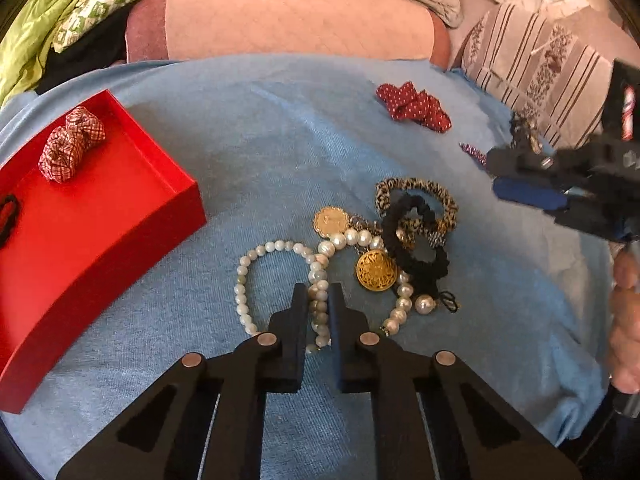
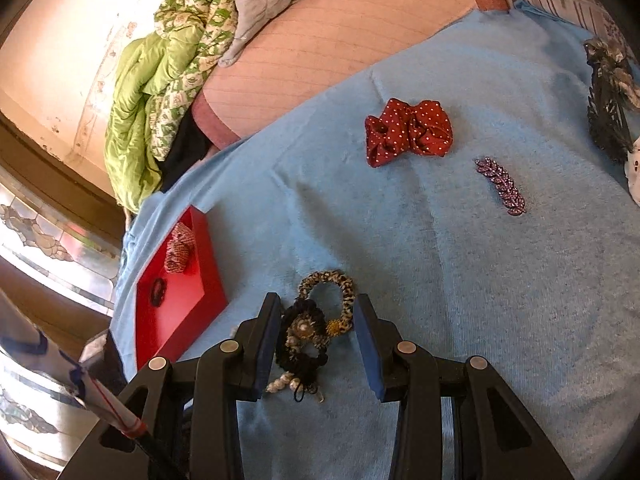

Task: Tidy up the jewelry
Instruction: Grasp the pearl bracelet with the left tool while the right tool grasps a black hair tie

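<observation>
A pearl bracelet lies on the blue cloth, tangled with gold coin pendants, a black scrunchie and a leopard scrunchie. My left gripper is shut on a strand of the pearl bracelet. My right gripper is open above the black scrunchie and leopard scrunchie; it also shows in the left wrist view. A red tray at the left holds a red plaid scrunchie and a dark hair tie.
A red polka-dot scrunchie and a purple sparkly clip lie further back on the cloth. A dark clip sits at the right edge. Green bedding and pillows border the cloth.
</observation>
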